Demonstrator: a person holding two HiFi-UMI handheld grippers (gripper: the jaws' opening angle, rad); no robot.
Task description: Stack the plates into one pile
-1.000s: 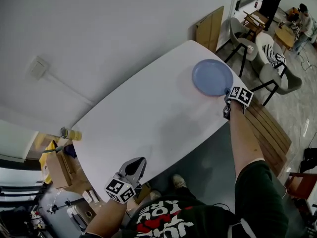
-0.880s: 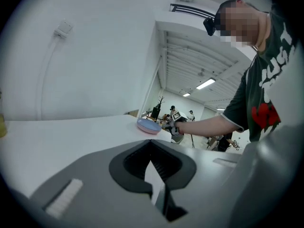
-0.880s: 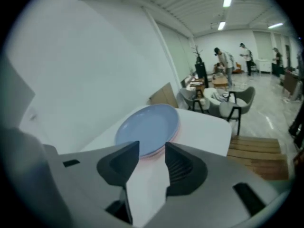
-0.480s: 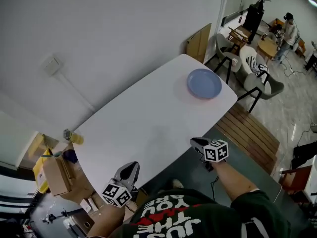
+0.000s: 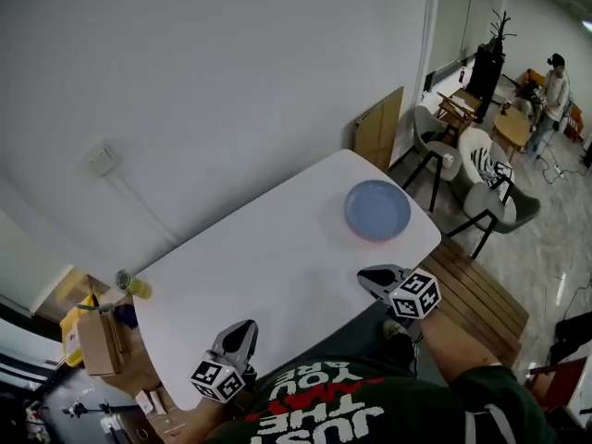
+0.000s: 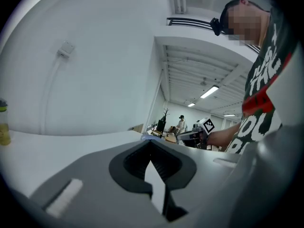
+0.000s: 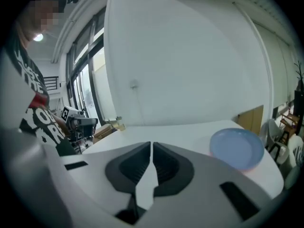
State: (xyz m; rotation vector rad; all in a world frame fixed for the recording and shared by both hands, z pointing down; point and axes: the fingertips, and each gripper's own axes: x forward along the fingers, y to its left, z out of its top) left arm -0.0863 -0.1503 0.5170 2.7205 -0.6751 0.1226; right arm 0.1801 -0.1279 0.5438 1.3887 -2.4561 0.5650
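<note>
On white table (image 5: 268, 257), round blue plate (image 5: 377, 209)

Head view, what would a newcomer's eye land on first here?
The blue plate stands out near the far right end of the long white table, with what looks like a pink rim peeking from under it. Next come the two marker-cubed claws by the table's near edge. The left claw is shut and empty, and the right claw, whose jaws have just been closing, has nothing between them.

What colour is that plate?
The plate is light blue; the head view shows it best.
</note>
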